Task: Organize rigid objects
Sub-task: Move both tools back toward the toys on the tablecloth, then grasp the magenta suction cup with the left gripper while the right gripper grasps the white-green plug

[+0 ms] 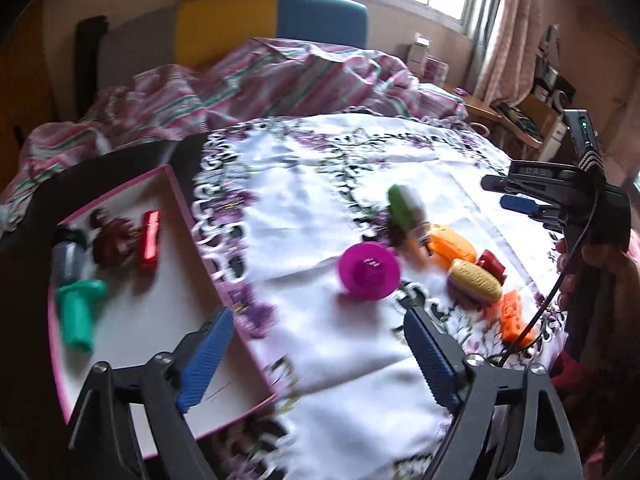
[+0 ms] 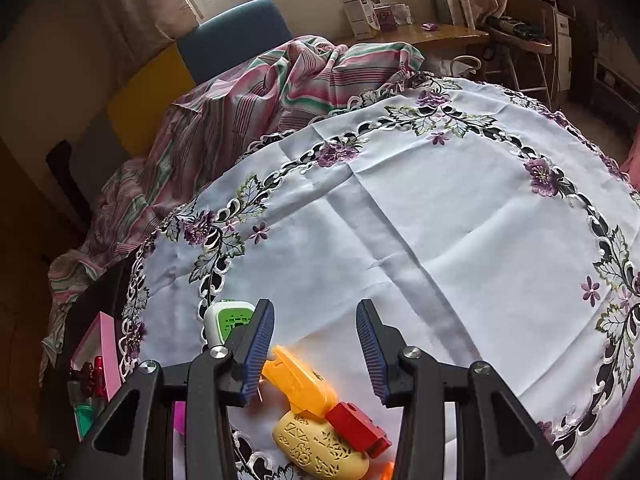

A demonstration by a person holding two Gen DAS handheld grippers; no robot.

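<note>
A pink-rimmed white tray (image 1: 168, 320) at the left holds a teal piece (image 1: 80, 312), a red bar (image 1: 150, 242), a dark brown clip (image 1: 114, 240) and a grey piece (image 1: 66, 256). On the cloth lie a magenta disc (image 1: 368, 270), a green-and-white device (image 1: 404, 208), an orange-yellow toy (image 1: 454, 246), a yellow oval (image 1: 474, 280), a red block (image 1: 492, 265) and an orange piece (image 1: 514, 316). My left gripper (image 1: 320, 344) is open and empty over the tray's right rim. My right gripper (image 2: 316, 344) is open and empty above the orange-yellow toy (image 2: 300, 384), the yellow oval (image 2: 320, 450) and the red block (image 2: 358, 426).
A white embroidered tablecloth (image 2: 440, 220) covers the round table. A striped blanket (image 1: 260, 80) lies on the bed behind it. A wooden desk (image 2: 440, 34) with boxes stands by the window. The right gripper's body (image 1: 560, 196) shows at the left view's right edge.
</note>
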